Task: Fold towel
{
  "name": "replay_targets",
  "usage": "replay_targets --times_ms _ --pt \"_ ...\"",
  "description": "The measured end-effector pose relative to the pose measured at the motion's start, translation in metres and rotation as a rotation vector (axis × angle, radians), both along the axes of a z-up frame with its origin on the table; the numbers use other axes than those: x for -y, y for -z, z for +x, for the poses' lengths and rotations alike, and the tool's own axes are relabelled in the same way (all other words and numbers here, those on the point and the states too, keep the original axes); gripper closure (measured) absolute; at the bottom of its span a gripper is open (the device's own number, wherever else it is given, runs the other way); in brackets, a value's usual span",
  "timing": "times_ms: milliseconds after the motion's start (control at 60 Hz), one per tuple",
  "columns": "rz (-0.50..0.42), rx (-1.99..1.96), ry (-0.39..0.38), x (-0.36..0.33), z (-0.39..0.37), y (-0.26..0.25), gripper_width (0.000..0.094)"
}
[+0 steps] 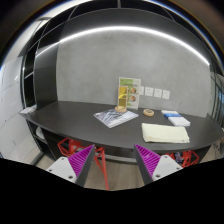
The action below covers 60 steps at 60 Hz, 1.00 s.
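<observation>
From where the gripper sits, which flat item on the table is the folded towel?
The pale yellow folded towel, lying ahead of the open fingers. The magazine shows printed pages; the blue-white item lies beyond the towel.

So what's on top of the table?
On the table lie a folded towel, some papers and a standing card. Anything beneath them is hidden. The hand-held gripper is open.

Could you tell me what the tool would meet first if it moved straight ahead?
Probably the dark table's near edge, just beyond the open tool; depth is unclear. The folded towel lies further on.
</observation>
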<state>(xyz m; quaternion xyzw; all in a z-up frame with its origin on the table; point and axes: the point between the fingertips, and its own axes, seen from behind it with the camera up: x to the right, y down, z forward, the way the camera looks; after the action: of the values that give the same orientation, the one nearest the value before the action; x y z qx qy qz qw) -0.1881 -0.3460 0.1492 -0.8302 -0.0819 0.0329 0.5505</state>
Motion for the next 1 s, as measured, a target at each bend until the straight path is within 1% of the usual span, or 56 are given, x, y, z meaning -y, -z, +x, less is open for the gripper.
replay_targets --times_ms 83,233,400,467,583,700,833,867,933,950,967,1000 --pt "0.009 0.017 0.028 -0.010 0.014 0.002 0.0136" --pt "-0.030 0.005 0.023 -0.055 0.040 0.027 0.0143" --pt "-0.011 0.041 0.017 -0.143 0.081 0.050 0.0145" --pt "-0.023 0.047 0.026 -0.185 0.101 0.067 0.0152" --pt "-0.064 0.087 0.036 -0.247 0.137 0.103 0.0219" --pt "-0.125 0.094 0.016 -0.281 0.154 0.137 0.0272" --pt "-0.141 0.097 -0.016 -0.299 0.155 0.156 0.0427" --pt "-0.129 0.092 -0.023 -0.302 0.154 0.156 0.0442" --pt "-0.115 0.087 -0.005 -0.306 0.159 0.157 0.0568" --pt "-0.111 0.087 0.002 -0.306 0.161 0.157 0.0551" --pt "-0.108 0.091 0.010 -0.308 0.164 0.157 0.0598" --pt "-0.095 0.105 0.031 -0.310 0.171 0.156 0.0727"
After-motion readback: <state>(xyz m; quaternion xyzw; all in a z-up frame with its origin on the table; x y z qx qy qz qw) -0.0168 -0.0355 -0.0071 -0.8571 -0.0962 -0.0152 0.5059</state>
